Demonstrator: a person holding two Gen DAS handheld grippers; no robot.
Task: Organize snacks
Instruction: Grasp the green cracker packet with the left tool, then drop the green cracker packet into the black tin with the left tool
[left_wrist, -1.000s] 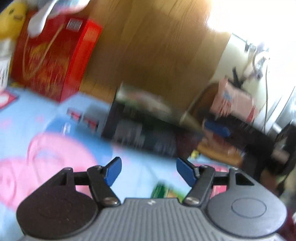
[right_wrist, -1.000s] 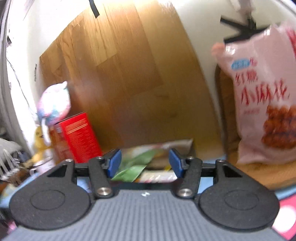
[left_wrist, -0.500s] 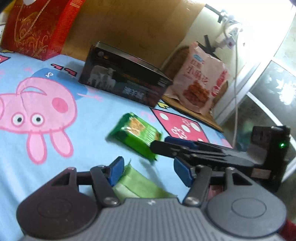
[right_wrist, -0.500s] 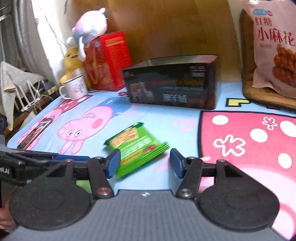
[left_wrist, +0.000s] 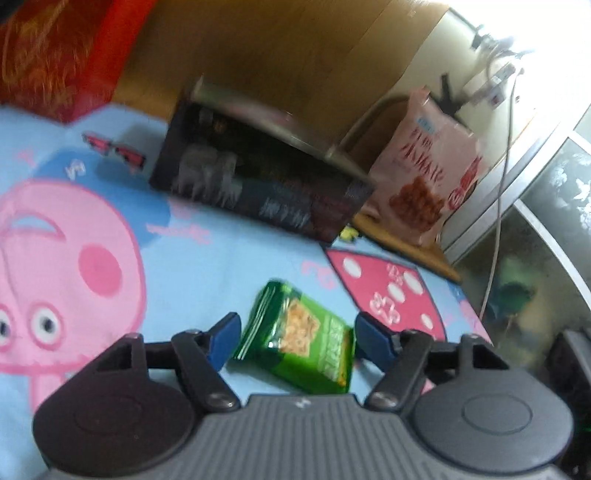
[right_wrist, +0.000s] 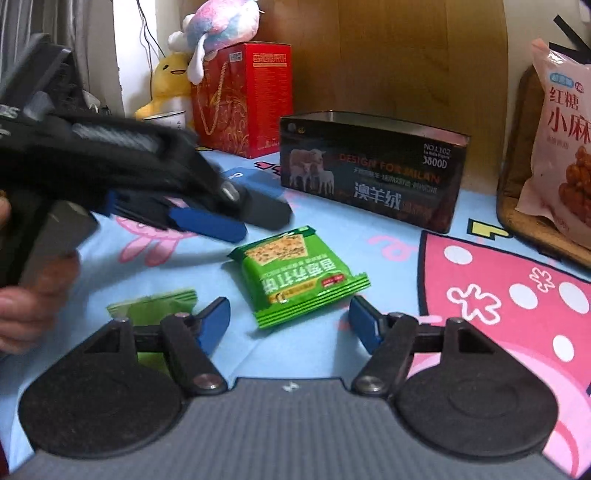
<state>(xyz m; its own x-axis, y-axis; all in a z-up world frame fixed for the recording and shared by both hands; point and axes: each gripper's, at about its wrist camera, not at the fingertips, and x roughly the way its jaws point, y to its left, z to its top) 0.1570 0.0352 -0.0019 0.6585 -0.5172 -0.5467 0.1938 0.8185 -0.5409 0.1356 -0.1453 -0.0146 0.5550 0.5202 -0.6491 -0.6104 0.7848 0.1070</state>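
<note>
You are near the start of this job, by the look of it: nothing has visibly gone into the dark tin box (right_wrist: 373, 170), which stands open-topped at the far side of the counter (right_wrist: 317, 354), and its inside is hidden from both views.

Two snacks lie loose on the cartoon cloth. The green cracker packet (right_wrist: 299, 275) sits flat in the middle, near you and well apart from the tin box. A second, paler green packet (right_wrist: 155, 304) lies to its left, partly hidden behind your right gripper (right_wrist: 290, 319).

Your right gripper's fingers are opening, with the near edge of the green cracker packet roughly between them but not pressed; they hold nothing. Your left gripper (left_wrist: 295, 338) comes in from the left; its fingers are also opening, straddling the same packet without gripping it.

The large pink snack bag (right_wrist: 565, 147) leans at the far right on a wooden tray (right_wrist: 508, 192). I judge both loose packets are left to pick and stow.
</note>
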